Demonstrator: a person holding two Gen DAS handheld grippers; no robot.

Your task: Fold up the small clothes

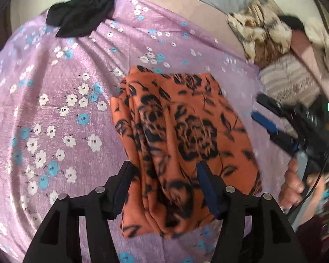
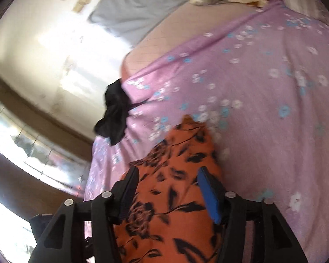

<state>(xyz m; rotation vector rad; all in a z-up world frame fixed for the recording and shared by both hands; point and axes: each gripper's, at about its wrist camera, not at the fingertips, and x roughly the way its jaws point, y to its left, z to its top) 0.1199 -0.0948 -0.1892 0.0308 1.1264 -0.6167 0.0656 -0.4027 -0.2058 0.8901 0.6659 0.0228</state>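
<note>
An orange garment with a black rose print [image 1: 177,135] lies folded into a thick bundle on a lilac floral sheet [image 1: 61,92]. My left gripper [image 1: 164,171] is open, its fingers to either side of the bundle's near end. My right gripper [image 2: 167,176] is open over the same orange cloth [image 2: 173,199], which fills the gap between its fingers. The right gripper also shows in the left wrist view [image 1: 272,118], off the bundle's right edge, with a hand [image 1: 296,182] on it.
A crumpled black garment [image 1: 83,17] lies at the sheet's far left edge, also in the right wrist view [image 2: 115,111]. A brown and cream patterned cloth [image 1: 258,32] and a striped cloth [image 1: 289,81] lie at the far right. A grey pillow [image 2: 138,6] lies beyond.
</note>
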